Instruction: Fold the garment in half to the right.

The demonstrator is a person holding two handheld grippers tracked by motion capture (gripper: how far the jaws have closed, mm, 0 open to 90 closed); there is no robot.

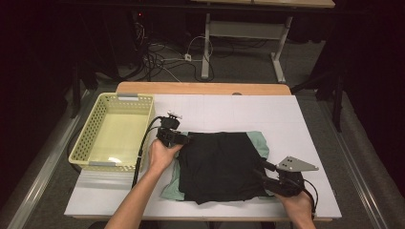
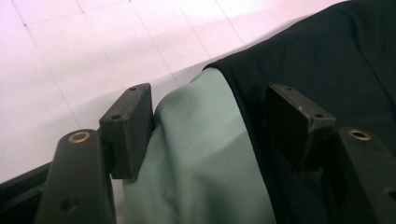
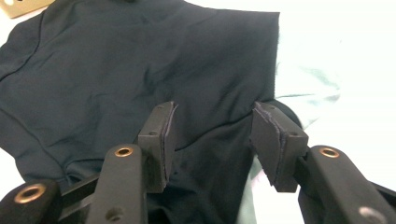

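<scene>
Two forearms come in over the near edge of the counter point(image 1: 305, 124), each hand holding one hand-held gripper. On the left hand-held gripper point(image 2: 208, 123) the jaws stand apart, straddling the left edge of the pile, where pale green cloth point(image 2: 201, 158) shows beside black cloth point(image 2: 327, 56). On the right hand-held gripper point(image 3: 210, 140) the jaws are likewise apart, set over the black cloth at its near right corner. Two cloths lie stacked at the counter's middle, black on top, green peeking out at the left edge and far right corner. One yellow basket point(image 1: 90, 138) sits at the counter's left edge.
</scene>
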